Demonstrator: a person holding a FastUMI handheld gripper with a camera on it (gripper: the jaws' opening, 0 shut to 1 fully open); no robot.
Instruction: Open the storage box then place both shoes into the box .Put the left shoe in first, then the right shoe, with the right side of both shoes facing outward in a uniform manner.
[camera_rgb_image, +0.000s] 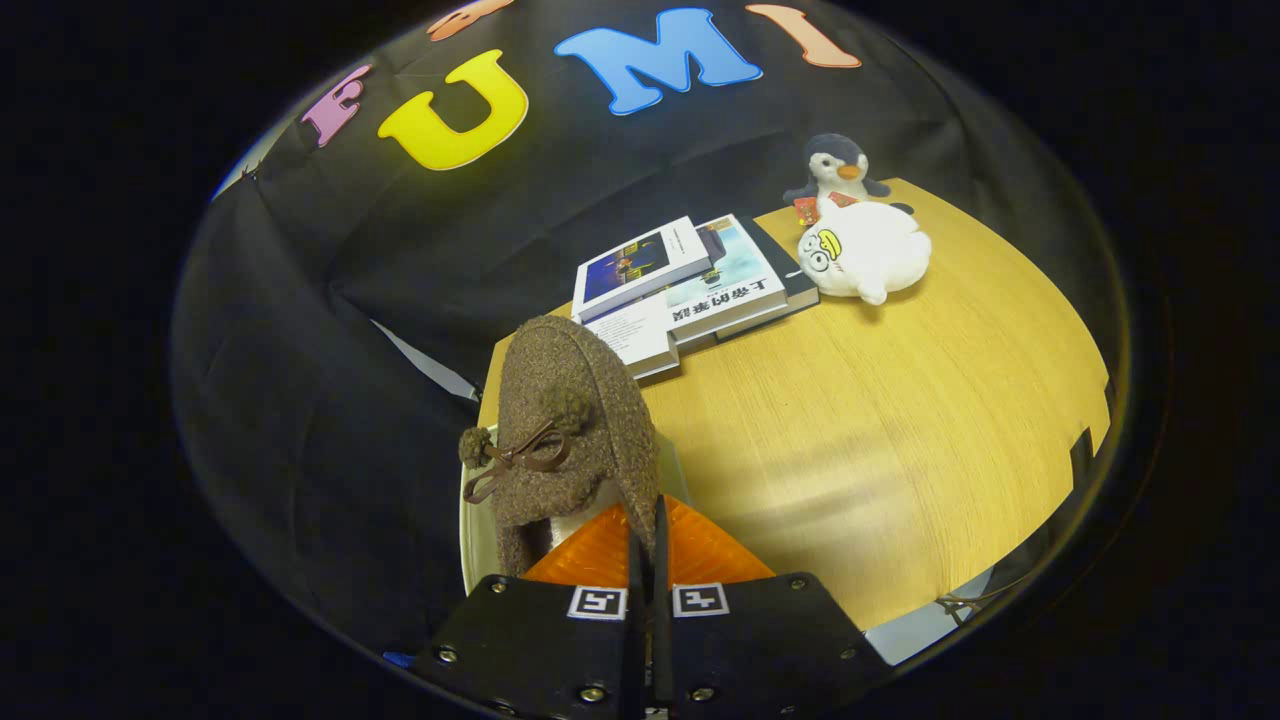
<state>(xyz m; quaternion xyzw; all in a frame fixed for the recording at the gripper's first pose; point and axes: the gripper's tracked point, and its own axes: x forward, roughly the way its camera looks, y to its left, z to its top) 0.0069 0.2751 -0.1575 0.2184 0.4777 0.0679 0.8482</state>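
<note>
Over on the left, the brown woolly shoe (570, 430) hangs toe-up in front of the black cloth wall, its fuzzy upper facing us, and there's a little dark brown bow (520, 462) tied across it with a pompom (474, 446) dangling at the left end and another one tucked up beside the knot. Just behind and under the shoe a pale rim (472, 530) peeks out, off-white, hugging the near corner of the table; I can't say for sure what it belongs to. Now the gripper (648, 545): its two orange fingers (590, 555) are drawn right together, only a thin dark slit between them, and the shoe's back edge runs down into that slit, so it is pinching the shoe by its collar and the shoe is up off the table. Moving right, the wooden table (880, 440) spreads out, bare and bright across its middle. At its far edge, beyond the shoe, sits a stack of books (690, 285), the top one lying askew over the larger ones beneath. Further right again, touching the corner of that stack, a white plush toy (868, 250) lies on its side, and just behind it a small grey penguin toy (838, 168) stands upright against the black cloth.
</note>
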